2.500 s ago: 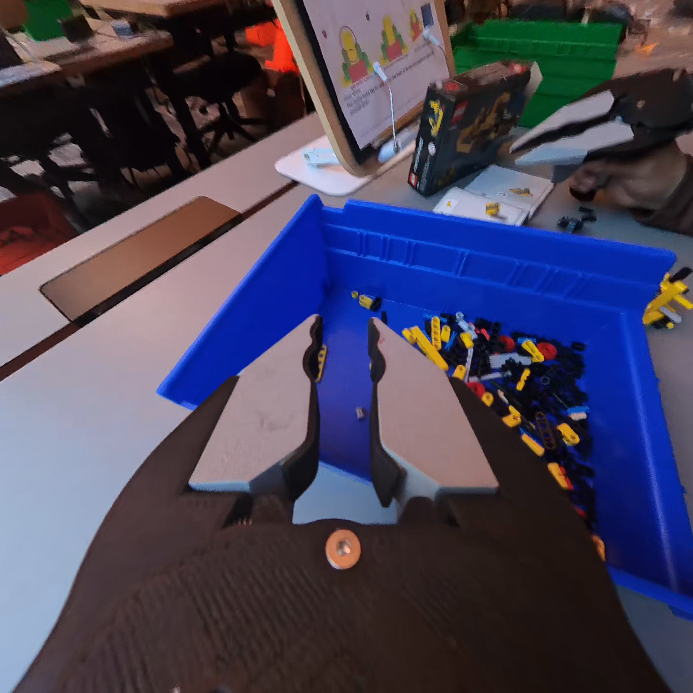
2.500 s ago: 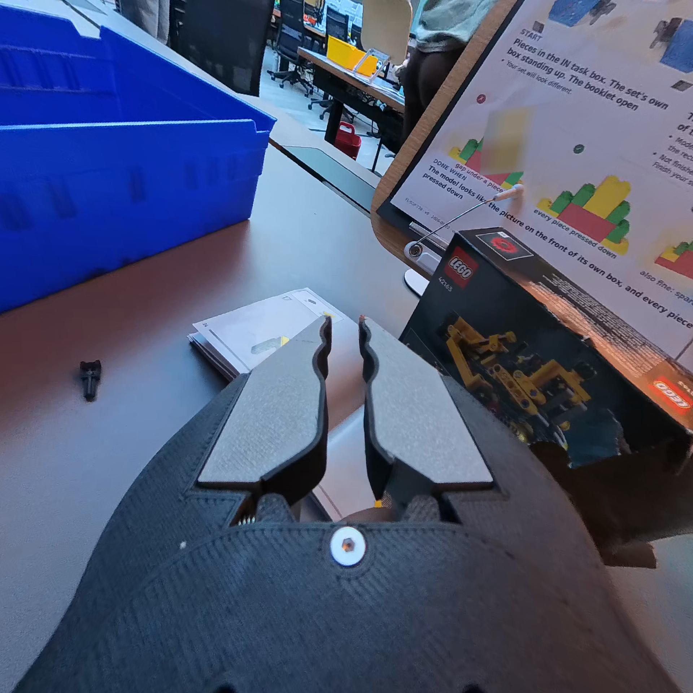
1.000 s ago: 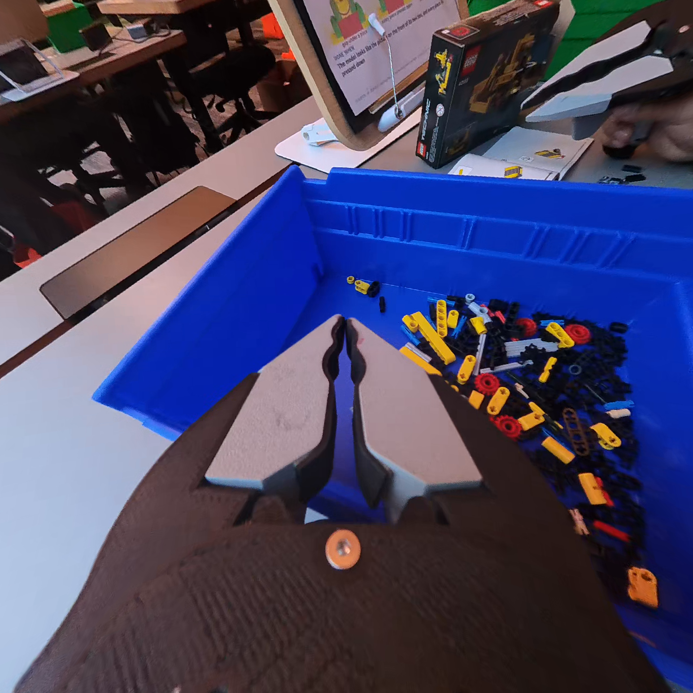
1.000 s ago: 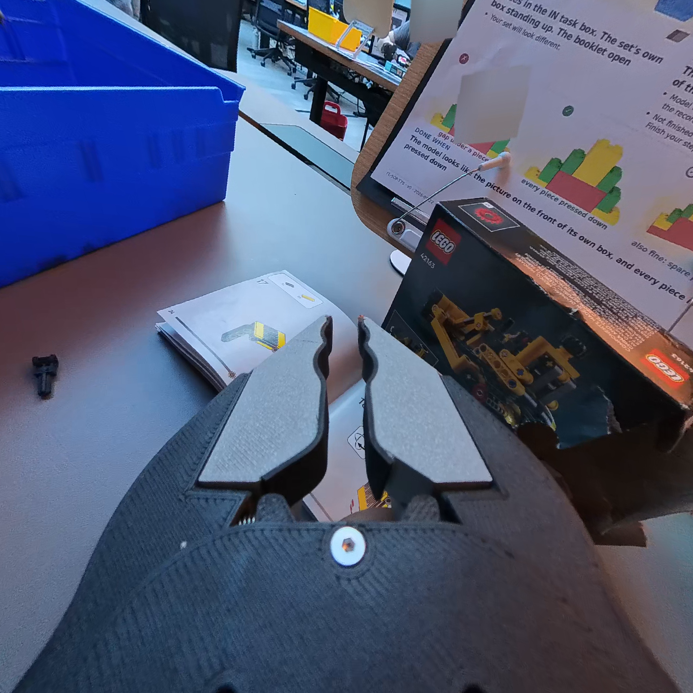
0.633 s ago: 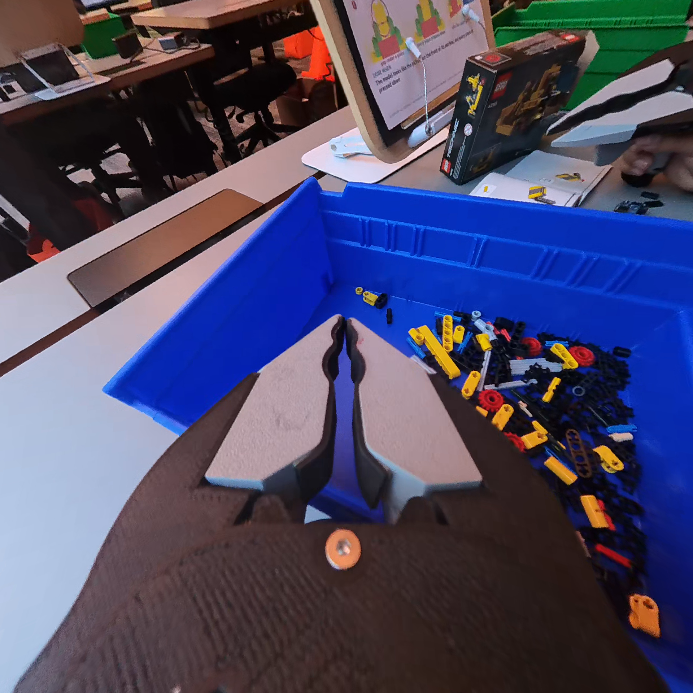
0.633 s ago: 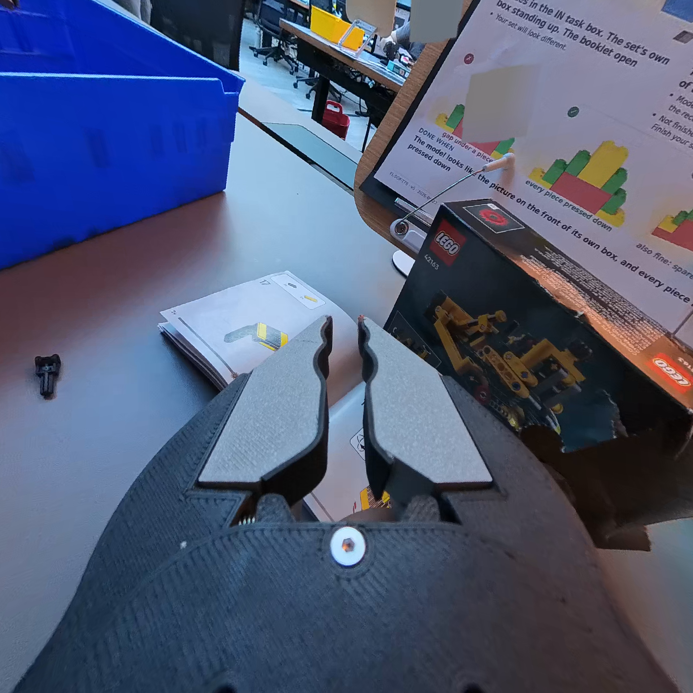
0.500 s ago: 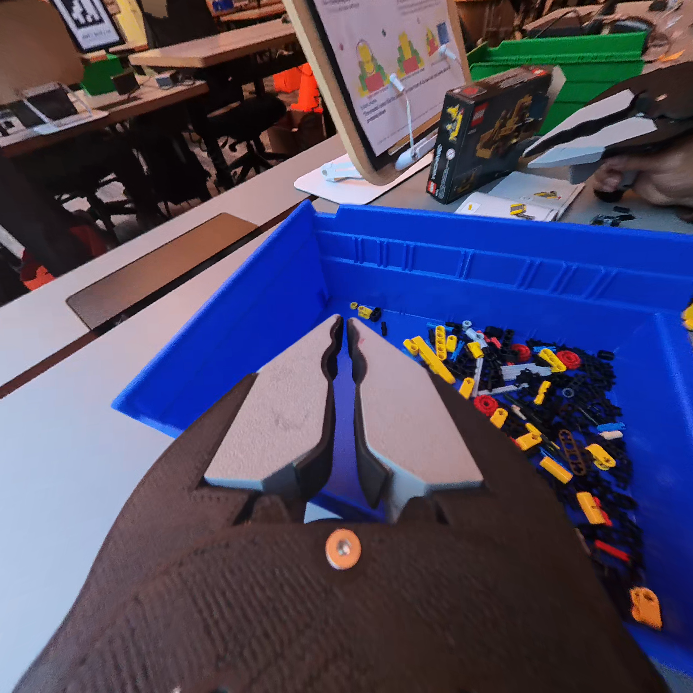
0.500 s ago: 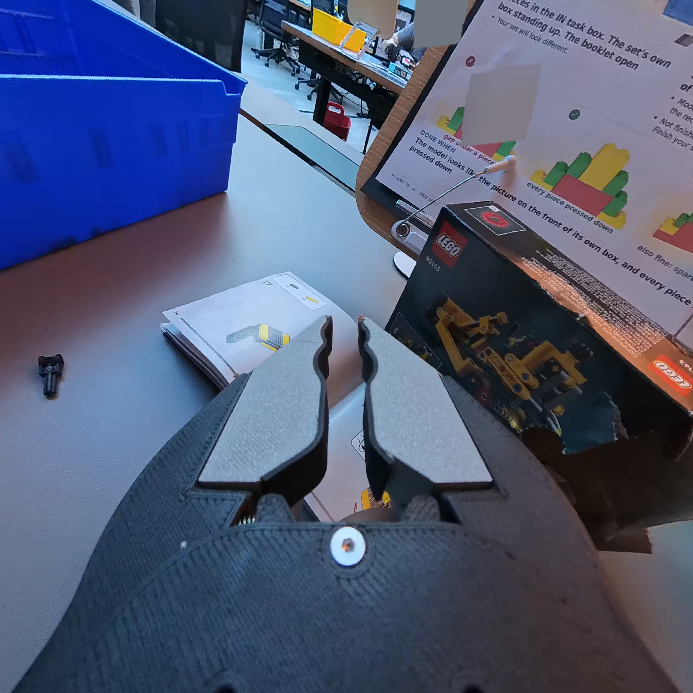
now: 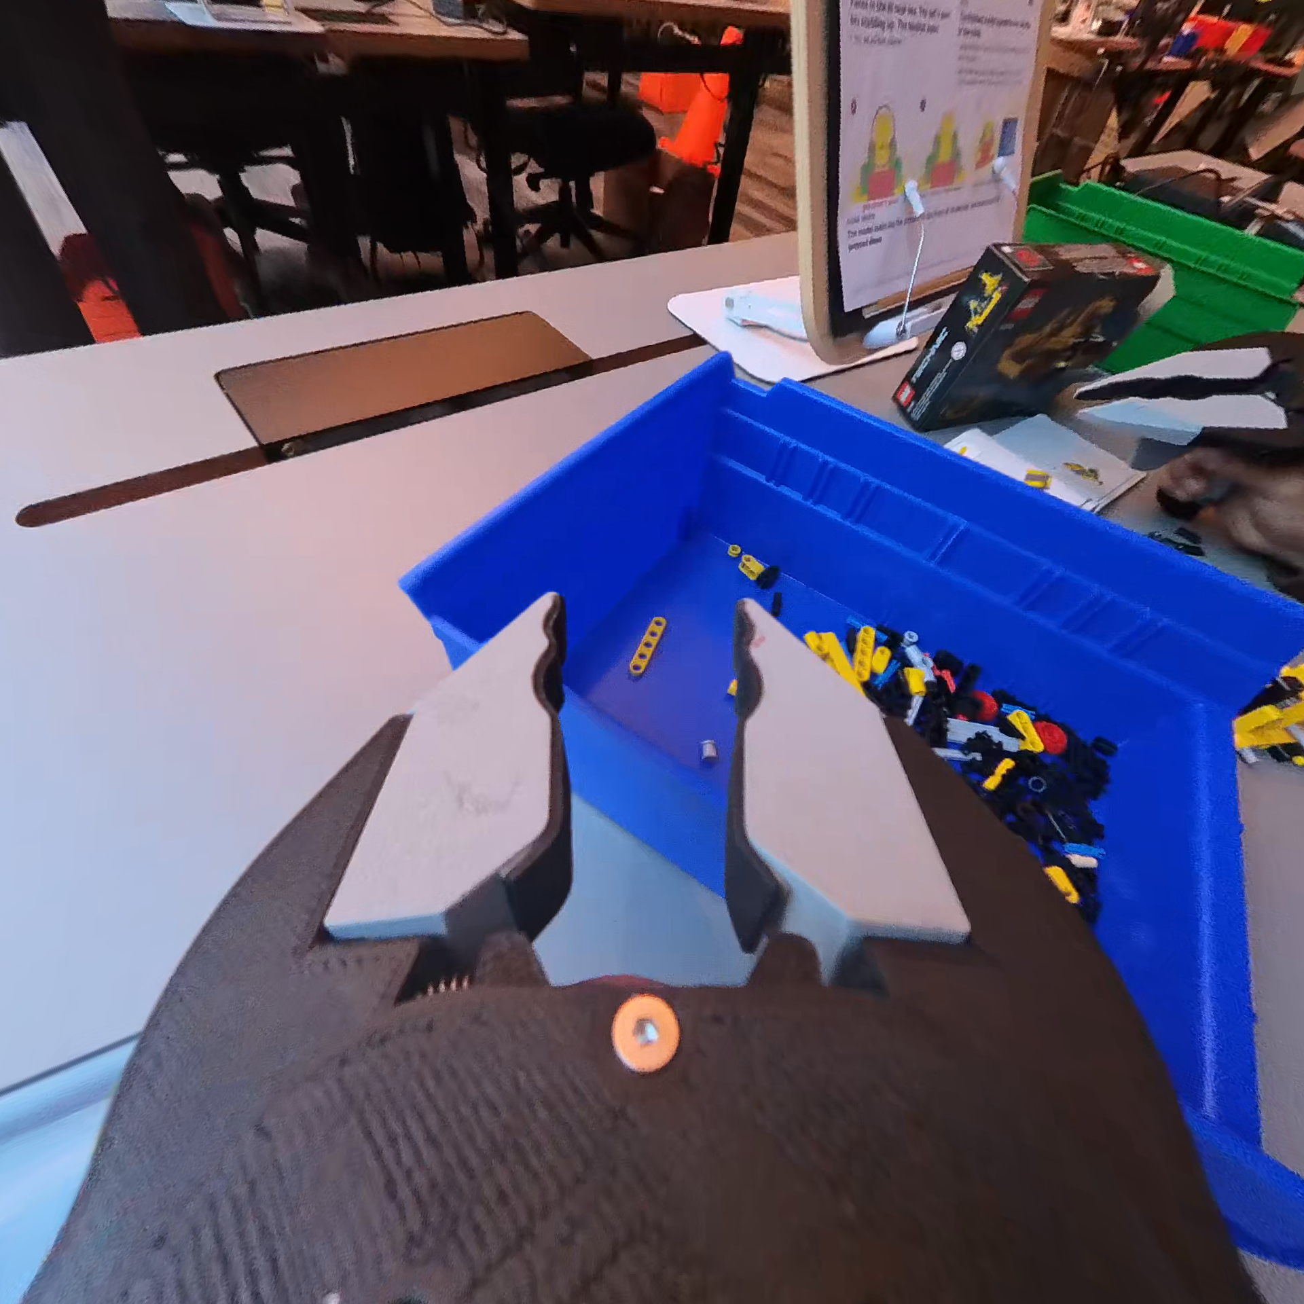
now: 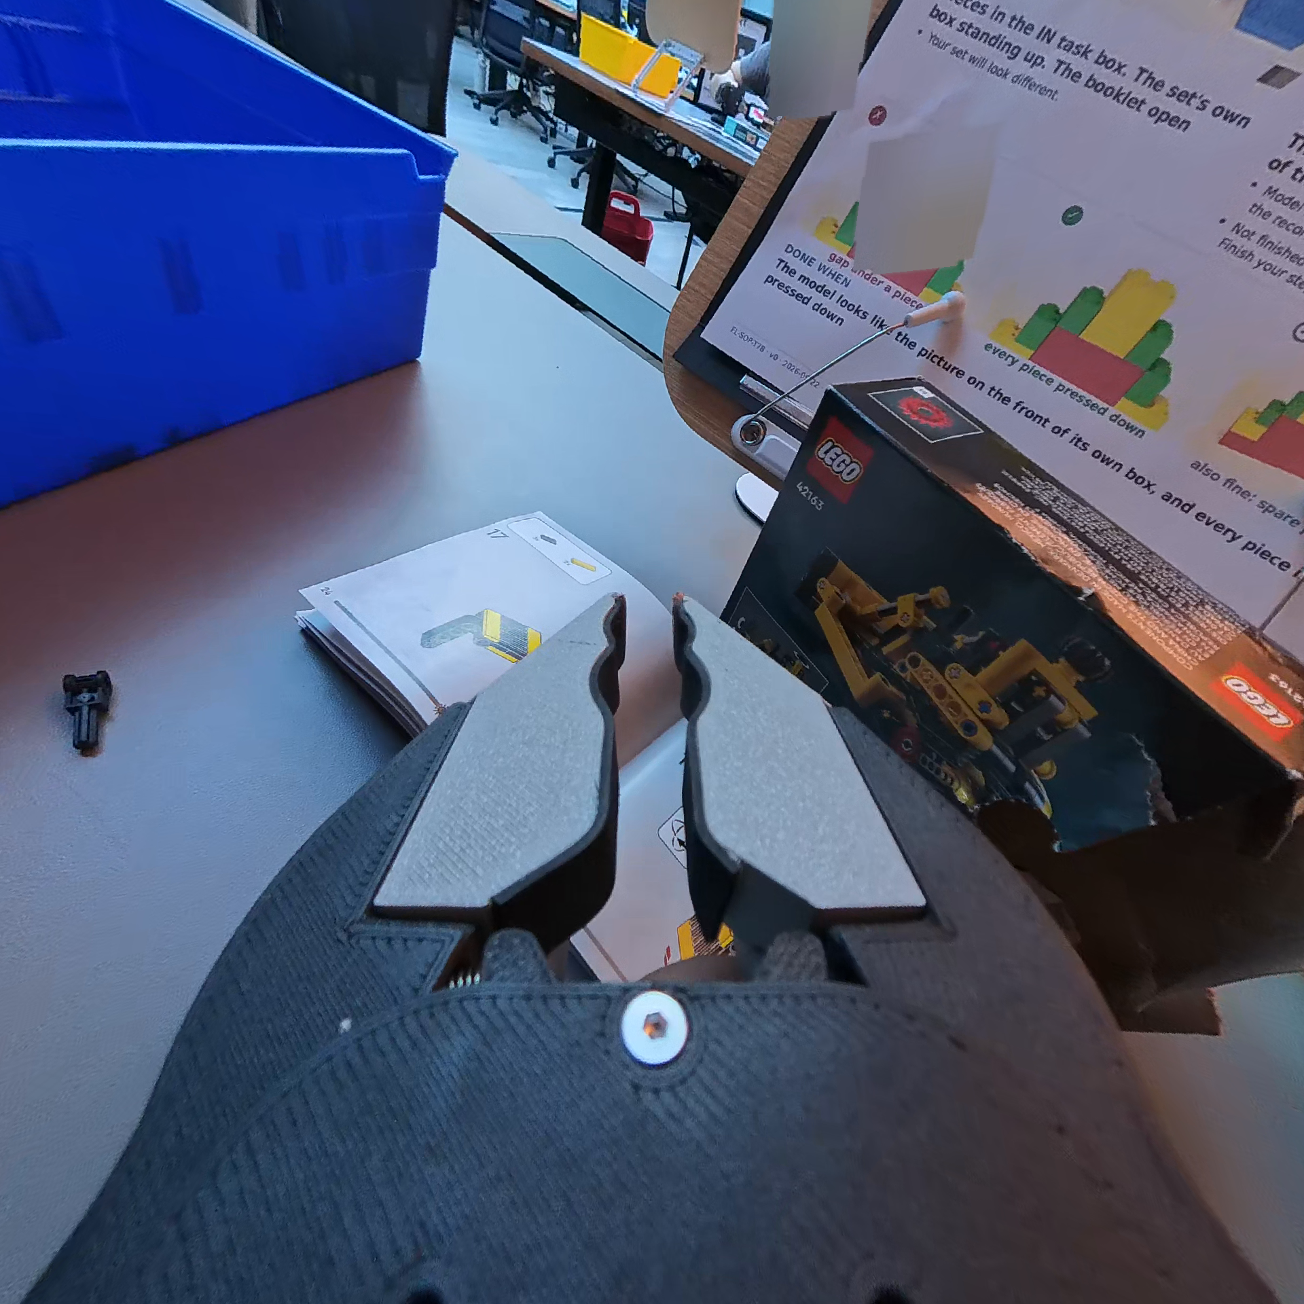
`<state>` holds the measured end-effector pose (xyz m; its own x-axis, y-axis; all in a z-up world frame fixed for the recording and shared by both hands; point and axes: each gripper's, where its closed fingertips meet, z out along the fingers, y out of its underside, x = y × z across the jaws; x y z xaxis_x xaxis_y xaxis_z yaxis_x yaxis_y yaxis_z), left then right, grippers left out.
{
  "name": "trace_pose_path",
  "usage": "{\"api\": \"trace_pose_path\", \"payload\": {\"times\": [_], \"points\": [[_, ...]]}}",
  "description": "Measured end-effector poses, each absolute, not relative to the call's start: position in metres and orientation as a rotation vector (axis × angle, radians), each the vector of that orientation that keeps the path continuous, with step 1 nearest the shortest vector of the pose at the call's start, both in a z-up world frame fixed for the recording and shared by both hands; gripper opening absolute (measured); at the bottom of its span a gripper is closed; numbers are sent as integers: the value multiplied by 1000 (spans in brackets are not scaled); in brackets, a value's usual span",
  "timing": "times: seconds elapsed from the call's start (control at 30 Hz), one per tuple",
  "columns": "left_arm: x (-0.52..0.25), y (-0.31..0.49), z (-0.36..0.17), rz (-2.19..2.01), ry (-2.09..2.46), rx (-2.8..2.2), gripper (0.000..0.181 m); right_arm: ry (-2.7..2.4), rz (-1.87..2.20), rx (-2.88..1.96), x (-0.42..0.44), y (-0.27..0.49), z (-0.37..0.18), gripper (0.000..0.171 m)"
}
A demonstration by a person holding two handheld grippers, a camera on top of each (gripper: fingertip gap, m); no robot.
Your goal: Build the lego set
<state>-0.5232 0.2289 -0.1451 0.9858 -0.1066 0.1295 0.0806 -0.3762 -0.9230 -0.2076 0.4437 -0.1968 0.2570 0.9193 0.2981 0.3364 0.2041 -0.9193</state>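
Observation:
My left gripper [image 9: 649, 610] is open and empty, held above the near left corner of the blue bin [image 9: 607, 494]. The bin holds a pile of yellow, black and red lego pieces [image 9: 974, 720]. A lone yellow beam [image 9: 648, 646] and a small grey piece [image 9: 708, 750] lie between my fingers in view. A partly built yellow model [image 9: 1270, 727] shows at the bin's right edge. My right gripper [image 10: 649, 600] hovers over the open instruction booklet [image 10: 451, 607], jaws a narrow gap apart and empty. It also shows in the left wrist view [image 9: 1185, 402].
The lego box [image 10: 988, 635] stands right of the booklet, with a sheet on a wooden stand [image 10: 1058, 212] behind it. A small black piece [image 10: 86, 705] lies on the table left of the booklet. The blue bin [image 10: 212, 282] is at far left. A green bin [image 9: 1164, 261] sits behind the box. Spacing between my two grippers at the tips: around 40 cm. The partly built yellow model [image 9: 1270, 727] is closer to my right gripper, around 20 cm from its tips; the left tips are 35 cm off.
My left gripper has opened from shut and has drawn back and swung left, towards the bin's near left corner. The right gripper has stayed in place.

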Motion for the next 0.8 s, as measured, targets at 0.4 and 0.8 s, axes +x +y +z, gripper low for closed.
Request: {"api": "trace_pose_path", "payload": {"times": [0.4, 0.8], "points": [[-539, 232, -159, -74, 4, -1986, 31, -1307, 634, -1355, -209, 442, -198, 10], [-536, 234, -158, -61, 15, -1972, 25, -1303, 638, -1360, -208, 444, -198, 10]]}}
